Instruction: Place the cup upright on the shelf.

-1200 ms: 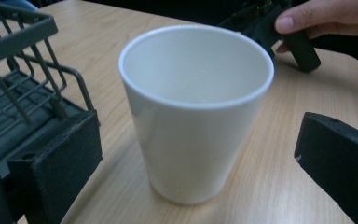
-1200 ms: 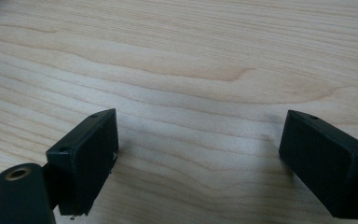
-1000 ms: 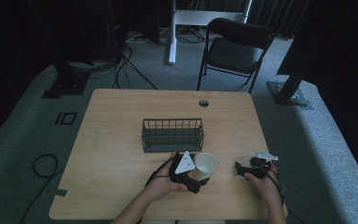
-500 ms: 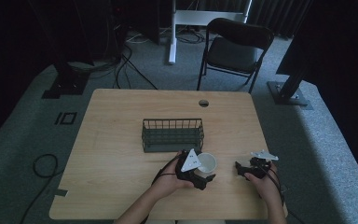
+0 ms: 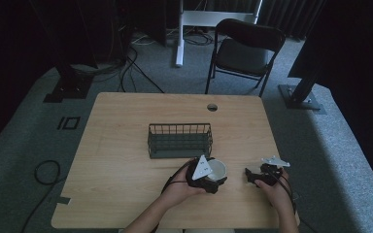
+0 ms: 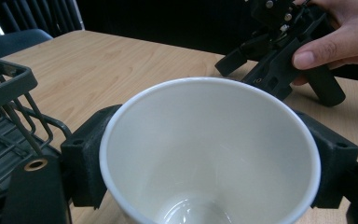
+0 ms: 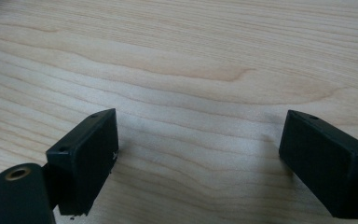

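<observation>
White and glossy, the round ceramic cup sits clamped between the black jaws of the left claw, its open mouth facing the camera. In the high view this left claw and the cup are just in front of the dark green wire basket, closer to it than a second ago, when they were lower toward the tabletop's near edge. The right claw hangs with jaws spread wide over bare pale wood; seen from above, it rests where it was, well right of the cup.
</observation>
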A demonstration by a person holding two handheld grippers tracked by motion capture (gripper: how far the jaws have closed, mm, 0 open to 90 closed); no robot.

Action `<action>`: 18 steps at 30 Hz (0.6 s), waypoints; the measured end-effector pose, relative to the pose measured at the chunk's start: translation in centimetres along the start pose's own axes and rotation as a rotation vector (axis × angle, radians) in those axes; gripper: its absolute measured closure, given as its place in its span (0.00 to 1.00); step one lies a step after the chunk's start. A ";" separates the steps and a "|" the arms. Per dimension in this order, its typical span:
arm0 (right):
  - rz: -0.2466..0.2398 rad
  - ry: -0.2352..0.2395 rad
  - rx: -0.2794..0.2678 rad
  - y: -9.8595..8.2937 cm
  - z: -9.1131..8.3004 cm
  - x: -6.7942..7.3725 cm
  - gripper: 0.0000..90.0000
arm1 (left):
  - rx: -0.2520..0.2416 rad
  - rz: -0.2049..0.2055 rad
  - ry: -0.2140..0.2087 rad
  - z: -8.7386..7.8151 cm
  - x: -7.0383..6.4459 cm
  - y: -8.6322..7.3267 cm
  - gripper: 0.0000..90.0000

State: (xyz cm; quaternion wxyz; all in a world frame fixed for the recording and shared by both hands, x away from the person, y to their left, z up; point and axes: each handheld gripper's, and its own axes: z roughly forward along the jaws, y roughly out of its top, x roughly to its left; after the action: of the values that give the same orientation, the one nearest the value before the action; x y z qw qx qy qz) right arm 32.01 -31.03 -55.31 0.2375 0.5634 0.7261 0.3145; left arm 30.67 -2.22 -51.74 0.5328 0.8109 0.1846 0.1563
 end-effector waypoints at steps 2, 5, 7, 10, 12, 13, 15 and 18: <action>0.000 0.000 0.000 0.0 0.0 0.0 0.13 | 0.007 -0.004 0.004 0.0 0.0 0.1 0.22; 0.000 0.000 0.000 0.0 0.0 0.0 0.13 | 0.010 0.000 0.007 -0.1 0.0 0.1 0.22; 0.000 0.000 0.001 0.0 0.0 0.0 0.13 | 0.004 -0.002 0.011 -0.5 0.1 0.4 0.22; 0.001 0.000 0.001 0.0 0.0 0.0 0.13 | 0.000 0.002 0.007 -0.8 0.2 0.7 0.22; 0.001 0.000 0.000 0.0 0.0 0.0 0.13 | -0.004 0.002 0.000 -1.1 0.3 1.1 0.22; 0.001 0.000 0.000 0.0 0.0 0.0 0.13 | -0.015 0.010 0.004 -1.4 0.3 1.5 0.22; 0.000 0.000 0.000 0.0 0.0 0.0 0.13 | -0.024 0.008 -0.002 -1.7 0.4 1.9 0.22; 0.001 0.000 0.001 0.0 0.0 0.0 0.13 | -0.027 0.012 -0.003 -1.9 0.4 2.3 0.22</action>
State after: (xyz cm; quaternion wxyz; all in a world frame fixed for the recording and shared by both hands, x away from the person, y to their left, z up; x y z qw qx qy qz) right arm 32.00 -31.02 -55.30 0.2371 0.5639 0.7261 0.3141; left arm 30.48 -1.32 -48.89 0.5432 0.8048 0.1770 0.1608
